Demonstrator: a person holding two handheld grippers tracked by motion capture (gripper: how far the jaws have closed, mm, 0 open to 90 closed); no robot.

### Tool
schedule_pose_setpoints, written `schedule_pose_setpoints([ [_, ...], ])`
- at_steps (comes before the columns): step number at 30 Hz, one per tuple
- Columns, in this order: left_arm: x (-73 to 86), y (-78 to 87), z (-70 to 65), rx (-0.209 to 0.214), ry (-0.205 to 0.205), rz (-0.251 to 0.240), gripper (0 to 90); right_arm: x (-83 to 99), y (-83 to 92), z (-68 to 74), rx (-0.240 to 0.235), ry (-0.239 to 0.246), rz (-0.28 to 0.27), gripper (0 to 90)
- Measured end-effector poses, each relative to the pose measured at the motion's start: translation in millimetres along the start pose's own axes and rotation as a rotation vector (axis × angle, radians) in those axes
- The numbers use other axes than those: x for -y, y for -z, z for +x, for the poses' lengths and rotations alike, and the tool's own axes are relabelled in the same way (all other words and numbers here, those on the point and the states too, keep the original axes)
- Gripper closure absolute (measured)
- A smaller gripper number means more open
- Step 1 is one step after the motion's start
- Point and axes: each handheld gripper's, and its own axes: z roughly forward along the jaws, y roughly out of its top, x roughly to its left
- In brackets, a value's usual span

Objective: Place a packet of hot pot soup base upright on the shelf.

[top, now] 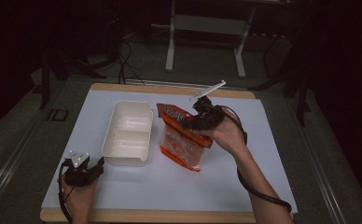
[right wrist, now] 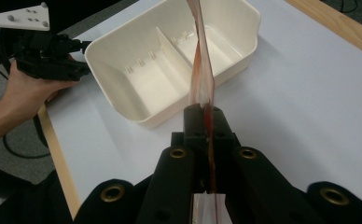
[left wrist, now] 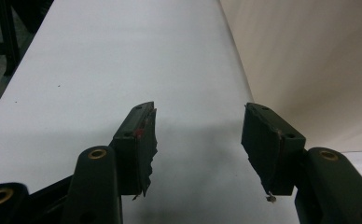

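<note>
The right gripper [top: 194,117] has its black jaws pinched tight on the upper edge of a crinkly orange-red plastic snack bag [top: 184,140], which hangs tilted with its bottom on the white table [top: 263,140], just beside a smooth cream two-compartment plastic tray [top: 128,133]. The left gripper [top: 95,168] rests near the tray's front corner, jaws spread wide and empty

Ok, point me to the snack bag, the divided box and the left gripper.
snack bag [top: 183,142], high view, on its orange front panel.
divided box [top: 115,122], high view, on its left rim.
left gripper [top: 100,163], high view, between its fingertips.
</note>
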Motion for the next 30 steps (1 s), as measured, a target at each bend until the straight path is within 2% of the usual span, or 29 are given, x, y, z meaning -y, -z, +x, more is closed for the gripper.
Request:
schedule_pose_setpoints([
  [24,0.0,-0.3,0.2,-0.007,-0.003,0.0,45.0,-21.4,6.0,9.1,-0.009,-0.02,-0.034,90.0],
  [30,0.1,-0.5,0.3,-0.005,-0.003,0.003,45.0,-28.8,10.2,13.9,-0.011,-0.011,-0.042,90.0],
])
